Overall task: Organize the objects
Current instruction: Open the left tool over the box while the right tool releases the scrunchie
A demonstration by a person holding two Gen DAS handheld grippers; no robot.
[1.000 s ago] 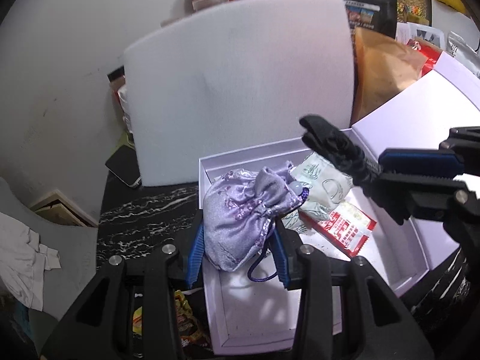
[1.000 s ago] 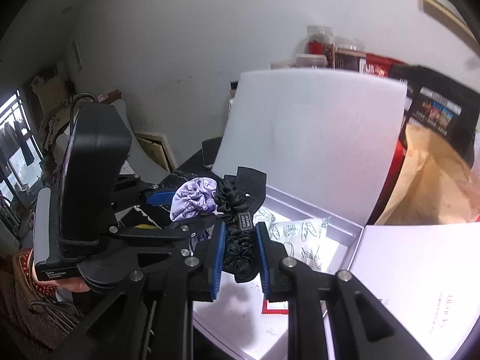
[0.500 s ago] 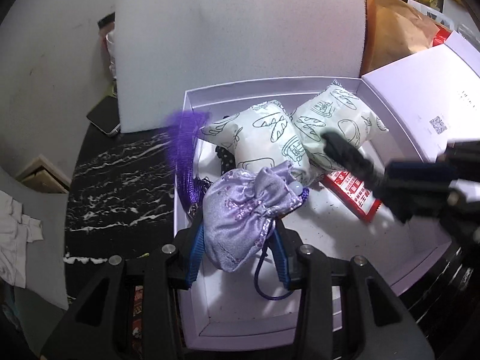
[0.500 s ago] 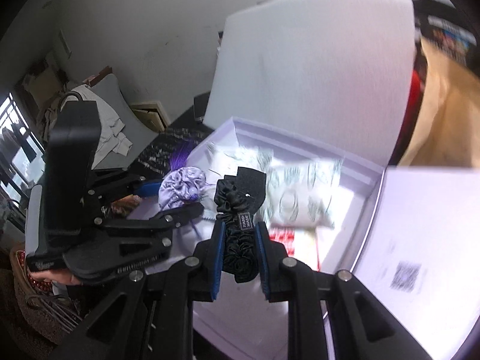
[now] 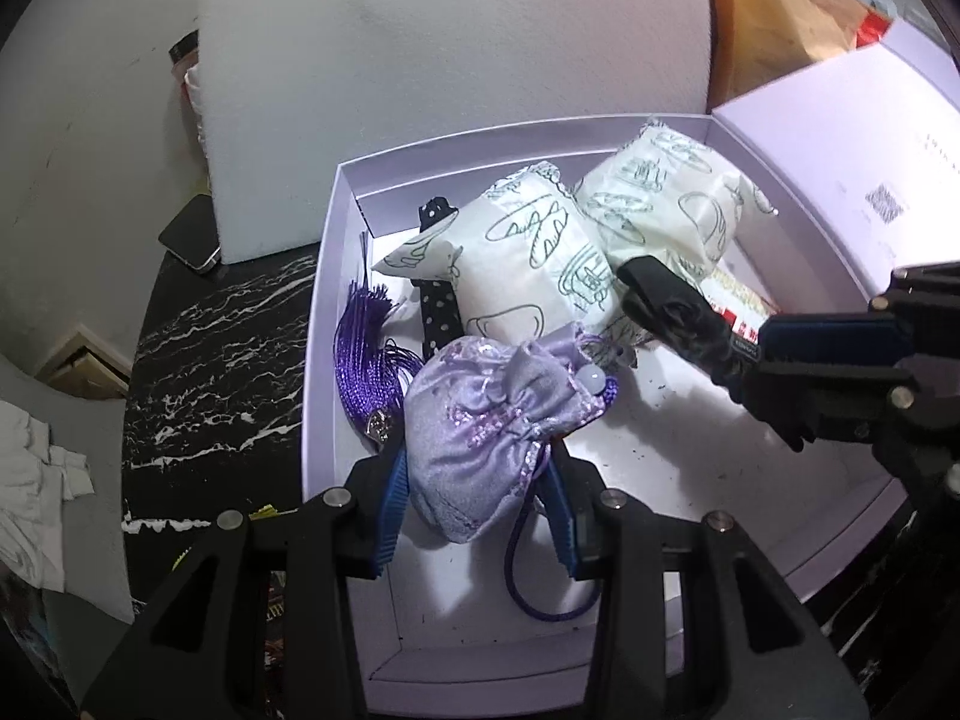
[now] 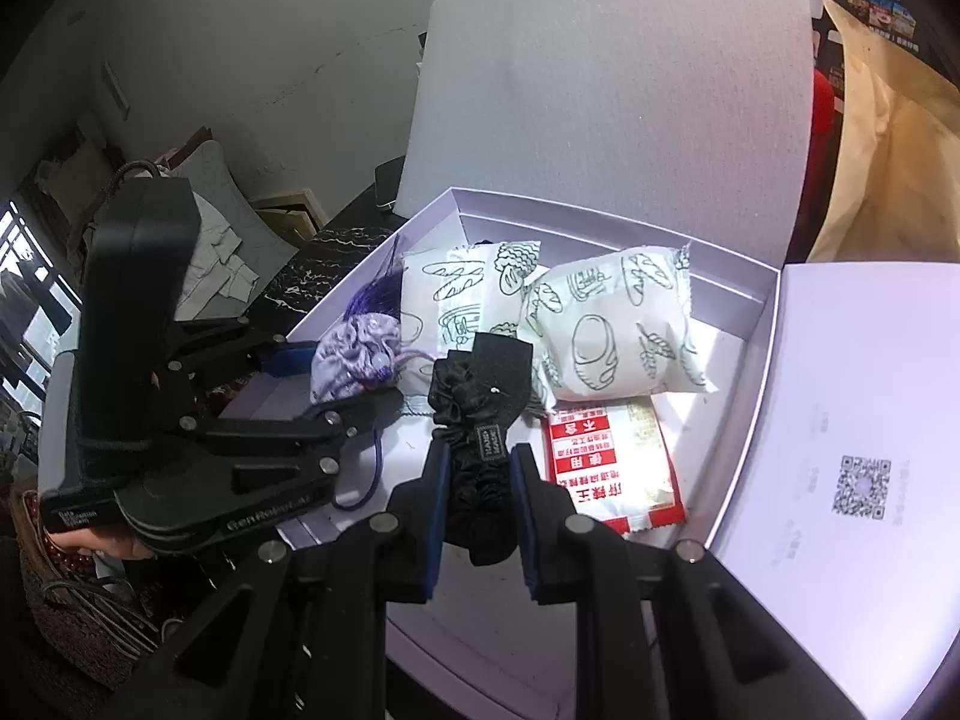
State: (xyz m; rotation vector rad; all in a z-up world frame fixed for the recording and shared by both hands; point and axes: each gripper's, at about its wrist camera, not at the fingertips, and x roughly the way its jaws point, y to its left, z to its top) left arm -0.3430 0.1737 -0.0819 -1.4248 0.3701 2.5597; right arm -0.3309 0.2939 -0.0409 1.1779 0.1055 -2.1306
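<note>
My left gripper [image 5: 477, 510] is shut on a lilac drawstring pouch [image 5: 492, 414], held over the front left of an open white box [image 5: 318, 360]. Its purple tassel [image 5: 366, 348] hangs inside the box's left wall. My right gripper [image 6: 477, 516] is shut on a black scrunchie [image 6: 480, 420], held over the box's middle; the scrunchie also shows in the left wrist view [image 5: 678, 312]. Two white printed snack packets [image 6: 606, 330] [image 6: 462, 300] and a red-and-white sachet [image 6: 612, 462] lie in the box. The pouch also shows in the right wrist view [image 6: 354, 354].
A white foam board [image 5: 450, 60] stands behind the box. The box lid [image 6: 852, 420] lies open to the right. A phone [image 5: 192, 240] lies on the black marble tabletop [image 5: 216, 360] at the left. A brown paper bag [image 6: 888, 168] stands at the back right.
Both grippers have come lower and further over the box with the pouch and scrunchie still held. The tassel has swung down and now hangs still inside the box.
</note>
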